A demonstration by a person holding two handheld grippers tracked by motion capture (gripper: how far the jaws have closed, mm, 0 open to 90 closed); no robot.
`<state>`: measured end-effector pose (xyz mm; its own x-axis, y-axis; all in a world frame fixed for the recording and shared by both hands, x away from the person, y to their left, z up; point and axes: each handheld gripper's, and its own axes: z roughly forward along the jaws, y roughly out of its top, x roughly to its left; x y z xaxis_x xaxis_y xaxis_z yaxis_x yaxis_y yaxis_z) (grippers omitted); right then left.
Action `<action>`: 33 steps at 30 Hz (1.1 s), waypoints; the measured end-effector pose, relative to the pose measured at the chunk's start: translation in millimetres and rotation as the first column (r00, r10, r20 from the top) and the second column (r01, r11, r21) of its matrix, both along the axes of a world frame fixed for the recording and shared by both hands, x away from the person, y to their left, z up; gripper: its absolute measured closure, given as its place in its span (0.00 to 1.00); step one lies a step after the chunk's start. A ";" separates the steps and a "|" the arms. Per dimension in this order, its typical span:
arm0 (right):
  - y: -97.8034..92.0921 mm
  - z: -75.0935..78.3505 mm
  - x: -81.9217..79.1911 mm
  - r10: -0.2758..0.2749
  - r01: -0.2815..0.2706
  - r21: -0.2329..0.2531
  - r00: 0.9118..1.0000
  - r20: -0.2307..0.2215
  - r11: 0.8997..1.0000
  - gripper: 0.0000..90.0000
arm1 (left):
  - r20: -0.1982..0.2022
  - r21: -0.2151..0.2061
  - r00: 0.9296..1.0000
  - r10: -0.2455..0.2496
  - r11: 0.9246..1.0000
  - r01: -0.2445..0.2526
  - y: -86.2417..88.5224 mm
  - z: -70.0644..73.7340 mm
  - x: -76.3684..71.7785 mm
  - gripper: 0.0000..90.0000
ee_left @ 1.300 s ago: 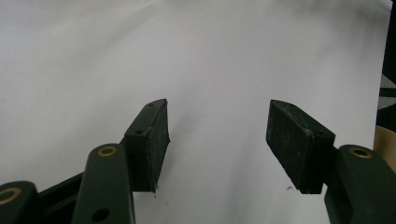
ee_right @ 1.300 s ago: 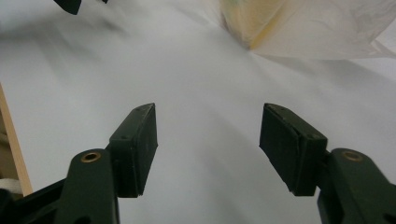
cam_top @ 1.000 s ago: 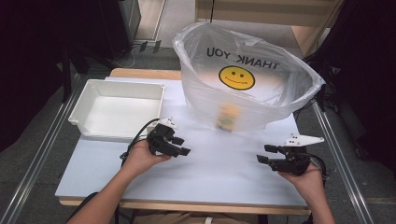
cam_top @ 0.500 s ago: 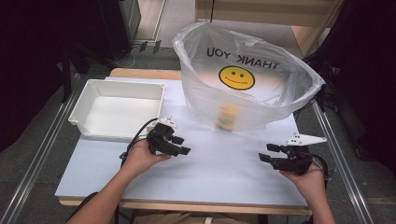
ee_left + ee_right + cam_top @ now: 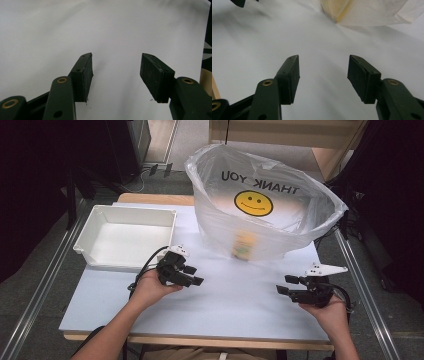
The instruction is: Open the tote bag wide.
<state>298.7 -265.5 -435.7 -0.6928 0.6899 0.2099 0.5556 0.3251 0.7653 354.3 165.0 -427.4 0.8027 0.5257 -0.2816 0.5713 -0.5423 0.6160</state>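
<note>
Table (image 5: 240, 310): white surface. Plastic bag (image 5: 265, 215): stands open at the far centre-right, a yellowish item (image 5: 243, 246) inside. White tray (image 5: 125, 237): far left. Left gripper (image 5: 192, 276) and right gripper (image 5: 282, 285): 2 units, jaws apart, holding nothing, well short of the bag.

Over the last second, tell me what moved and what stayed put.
The right gripper slid slightly toward the table's right edge and a little nearer the person, jaws open and empty. Nothing was grasped or released. The left gripper, plastic bag with the yellow item inside, and white tray stayed as they were.
</note>
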 end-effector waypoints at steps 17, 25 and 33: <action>0.3 -2.0 0.7 0.001 -0.001 0.006 1.000 -0.026 1.000 0.48 | -0.015 -0.008 1.000 0.001 1.000 -0.001 -0.1 -1.4 1.6 0.48; -1.2 -1.6 1.0 0.003 -0.002 0.016 1.000 -0.023 1.000 0.47 | -0.027 -0.041 1.000 0.007 0.999 -0.008 2.6 0.7 3.1 0.51; -6.1 12.7 3.4 -0.013 0.013 0.029 1.000 -0.002 0.999 0.48 | -0.012 -0.060 1.000 0.027 0.998 -0.028 6.8 23.8 7.1 0.56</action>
<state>302.1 -271.6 -423.1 -0.6832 0.6927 0.2313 0.5610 0.2950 0.7735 361.4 171.8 -403.6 0.7846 0.5296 -0.3224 0.5928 -0.4885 0.6402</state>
